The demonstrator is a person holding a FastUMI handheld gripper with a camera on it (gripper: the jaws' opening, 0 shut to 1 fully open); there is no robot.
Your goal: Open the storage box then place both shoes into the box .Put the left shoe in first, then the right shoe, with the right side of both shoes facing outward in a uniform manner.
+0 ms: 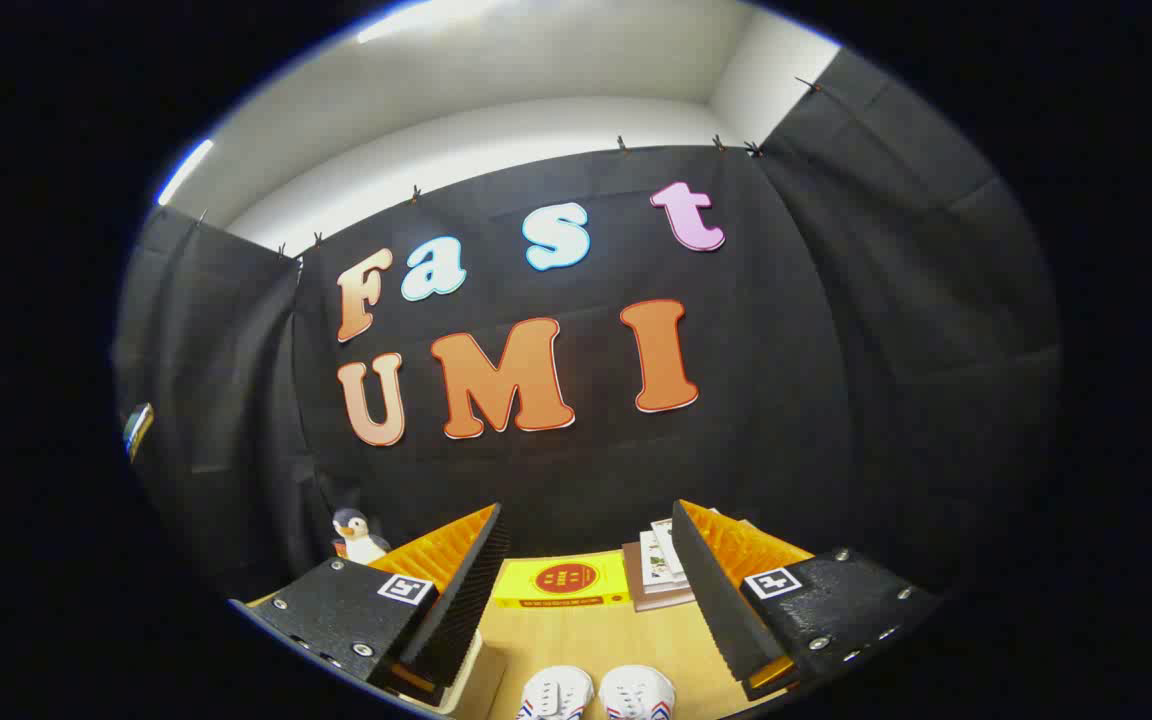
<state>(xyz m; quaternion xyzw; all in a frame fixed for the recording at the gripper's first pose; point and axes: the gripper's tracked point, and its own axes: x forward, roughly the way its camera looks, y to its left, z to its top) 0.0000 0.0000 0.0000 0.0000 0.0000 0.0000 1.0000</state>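
Two white shoes with laces and red-blue trim stand side by side on the wooden table, low between my fingers: one shoe [556, 693] on the left, the other shoe [638, 692] on the right. Only their toe ends show. My gripper [591, 575] is raised above the table, open wide, with nothing between its fingers. A pale box corner [471, 680], possibly the storage box, shows beside the left finger [456, 590], mostly hidden.
A yellow flat box [563, 581] lies on the wooden table [576, 635] beyond the shoes. A stack of booklets [658, 568] sits to its right, by the right finger. A small penguin toy [358, 537] stands at the back left against the black cloth wall.
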